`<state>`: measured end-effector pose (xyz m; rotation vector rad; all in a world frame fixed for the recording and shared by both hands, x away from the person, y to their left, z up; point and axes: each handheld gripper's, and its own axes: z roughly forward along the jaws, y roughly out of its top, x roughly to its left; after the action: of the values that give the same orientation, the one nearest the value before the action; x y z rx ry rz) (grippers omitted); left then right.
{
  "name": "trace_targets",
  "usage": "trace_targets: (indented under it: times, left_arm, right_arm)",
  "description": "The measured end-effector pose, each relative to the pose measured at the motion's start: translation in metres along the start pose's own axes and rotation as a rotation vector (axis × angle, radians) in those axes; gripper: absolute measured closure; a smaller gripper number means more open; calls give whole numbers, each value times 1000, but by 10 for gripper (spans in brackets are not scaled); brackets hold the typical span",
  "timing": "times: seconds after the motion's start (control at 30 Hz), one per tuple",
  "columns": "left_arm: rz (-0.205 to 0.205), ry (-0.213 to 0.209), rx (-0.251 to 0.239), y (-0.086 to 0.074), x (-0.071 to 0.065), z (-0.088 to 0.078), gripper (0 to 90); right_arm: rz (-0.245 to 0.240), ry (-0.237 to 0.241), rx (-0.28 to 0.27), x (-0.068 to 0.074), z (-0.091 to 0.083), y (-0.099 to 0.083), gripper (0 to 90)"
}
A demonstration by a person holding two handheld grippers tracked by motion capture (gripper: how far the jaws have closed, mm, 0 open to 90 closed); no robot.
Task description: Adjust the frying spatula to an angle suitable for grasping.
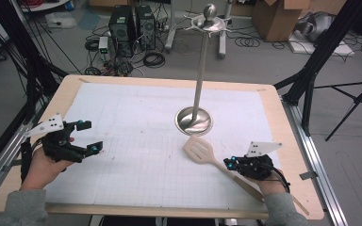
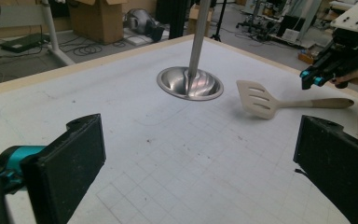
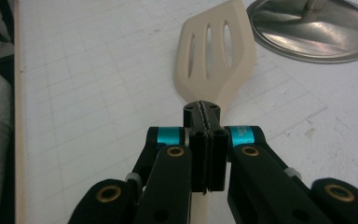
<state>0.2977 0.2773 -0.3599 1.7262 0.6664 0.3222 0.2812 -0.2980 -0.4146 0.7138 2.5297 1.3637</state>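
My right gripper is clamped on the spatula near the tabletop's right edge; hanging it on the stand remains; left gripper gapes empty.

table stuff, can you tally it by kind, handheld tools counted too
slotted spatula: 1
metal utensil stand: 1
handheld tools: 2, left tool open, right tool shut with the spatula handle under it
total: 4

Spatula lies just before stand, perhaps touching.
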Motion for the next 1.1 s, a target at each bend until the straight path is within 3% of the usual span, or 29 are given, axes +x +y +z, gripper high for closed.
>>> trace_targets:
  times: [0.23,0.4,0.77,1.0,1.1]
  left_arm:
    - [-6,-7,1,-1,2,3,26]
    - [-5,-13,0,0,1,6,25]
    - [-13,-10,-1,-1,4,5,26]
    - [-13,-6,3,-2,4,4,26]
    - [-16,-5,1,-2,4,4,26]
  right_arm:
    - [57,-24,13,9,-19,-22,900]
    - [70,-40,19,14,-28,-31,900]
    - [83,-21,109,20,-27,-47,900]
    - [90,-4,123,20,-25,-48,900]
    - [87,-20,121,19,-25,-47,900]
